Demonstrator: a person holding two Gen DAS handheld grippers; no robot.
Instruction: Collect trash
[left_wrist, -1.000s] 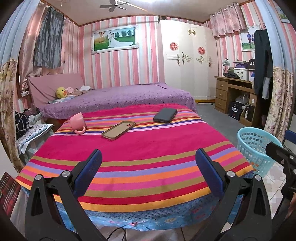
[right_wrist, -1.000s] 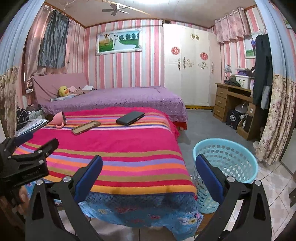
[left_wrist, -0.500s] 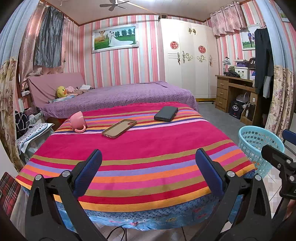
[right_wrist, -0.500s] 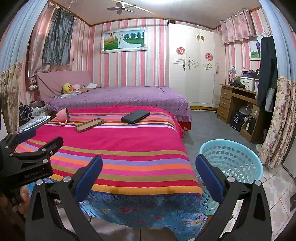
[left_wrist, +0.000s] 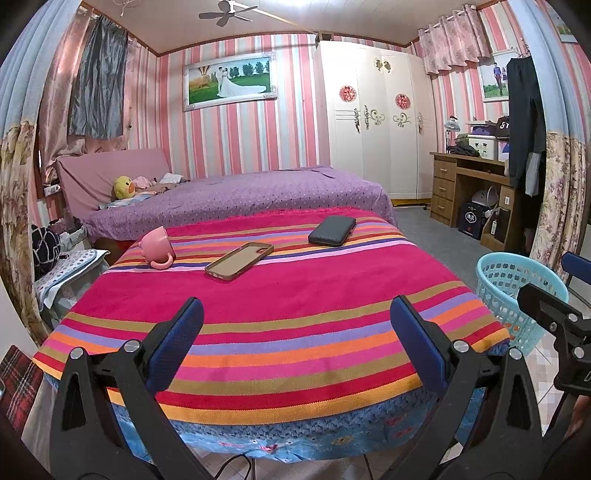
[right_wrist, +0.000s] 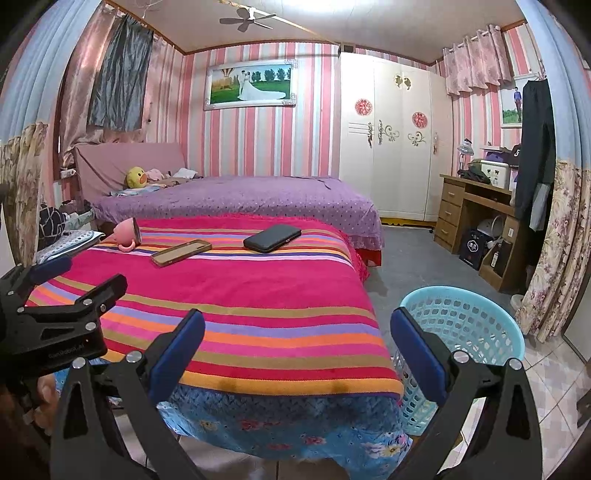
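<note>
Pink and lying on its side, a mug (left_wrist: 157, 245) sits at the left of the striped tablecloth (left_wrist: 295, 295). Right of it, near frame centre, lie a tan phone case (left_wrist: 239, 261) and a dark wallet-like case (left_wrist: 332, 230), possibly a power bank. Both the left gripper (left_wrist: 295, 347) and the right gripper (right_wrist: 297, 349) have their fingers spread wide, holding nothing. At lower right, beside the table, stands the light-blue basket (right_wrist: 476, 314).
</note>
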